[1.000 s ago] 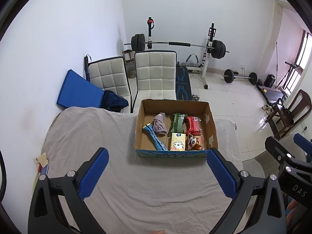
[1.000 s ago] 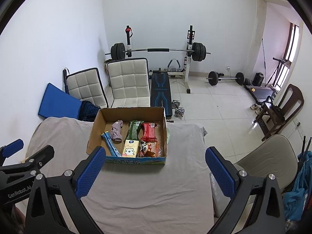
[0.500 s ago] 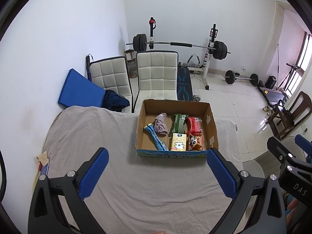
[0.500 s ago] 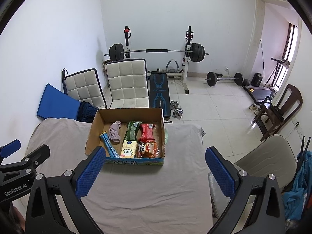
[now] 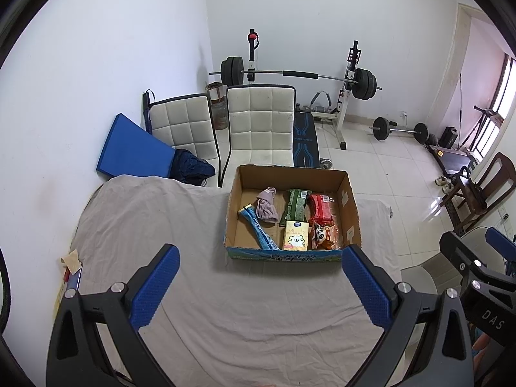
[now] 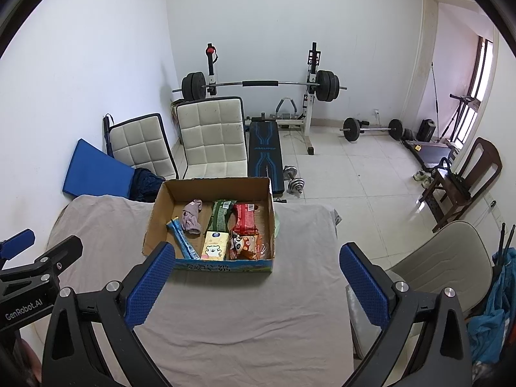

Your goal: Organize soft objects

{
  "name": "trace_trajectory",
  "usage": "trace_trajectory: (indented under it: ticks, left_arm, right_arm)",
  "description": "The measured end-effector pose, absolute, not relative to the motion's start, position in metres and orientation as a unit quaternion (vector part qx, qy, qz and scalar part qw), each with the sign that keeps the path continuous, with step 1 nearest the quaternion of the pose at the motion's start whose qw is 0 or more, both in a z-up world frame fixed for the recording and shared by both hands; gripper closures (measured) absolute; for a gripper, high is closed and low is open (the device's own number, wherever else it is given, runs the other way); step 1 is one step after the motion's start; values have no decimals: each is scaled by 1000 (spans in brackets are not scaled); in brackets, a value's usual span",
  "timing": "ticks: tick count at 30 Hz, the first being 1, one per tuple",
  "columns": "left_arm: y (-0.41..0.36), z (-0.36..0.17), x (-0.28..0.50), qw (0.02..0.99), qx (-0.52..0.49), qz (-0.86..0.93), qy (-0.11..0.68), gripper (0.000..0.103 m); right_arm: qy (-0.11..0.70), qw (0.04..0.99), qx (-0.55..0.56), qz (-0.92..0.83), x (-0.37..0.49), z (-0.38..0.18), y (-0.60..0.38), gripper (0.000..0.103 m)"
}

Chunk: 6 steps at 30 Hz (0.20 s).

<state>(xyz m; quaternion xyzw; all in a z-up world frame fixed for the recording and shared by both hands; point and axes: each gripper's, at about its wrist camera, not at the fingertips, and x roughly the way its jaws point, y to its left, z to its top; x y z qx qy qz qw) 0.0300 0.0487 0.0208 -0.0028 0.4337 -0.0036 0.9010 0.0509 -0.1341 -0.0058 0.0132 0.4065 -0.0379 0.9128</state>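
Soft items lie in an open cardboard box (image 5: 292, 251) on the desk (image 5: 225, 306), which is covered by a wrinkled grey cloth. Contents: a crumpled mauve rag (image 5: 267, 204), a long blue pouch (image 5: 258, 229) laid diagonally, a green packet (image 5: 295, 204), a glossy red packet (image 5: 320, 206), a yellow carton (image 5: 295, 239) printed with a bear, and an orange panda-print pack (image 5: 324, 233). The box walls are plain corrugated board; the near wall carries blue-green print.

Beyond the desk stand two quilted white chairs (image 5: 261, 129), a blue mat (image 5: 133, 151) leaning on the wall, and a barbell rack (image 5: 300, 74). Nothing lies between the tools and the box.

Left tool (image 5: 258, 287): jaws spread wide, empty, hovering above bare cloth on the near side of the box. Right tool (image 6: 254, 283): jaws likewise spread wide, empty; its left pad (image 6: 148, 285) overlaps the box's near-left corner in the right wrist view. Neither tool touches any item.
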Motion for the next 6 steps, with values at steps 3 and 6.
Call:
trace_trajectory:
  ticks: [3, 6]
  left_arm:
    - [49, 21, 30, 901, -1, -5, 433, 0]
    - [49, 20, 30, 901, -2, -6, 434, 0]
  right_arm:
    - [406, 913, 12, -38, 50, -5, -133, 0]
    - [406, 913, 13, -39, 50, -6, -133, 0]
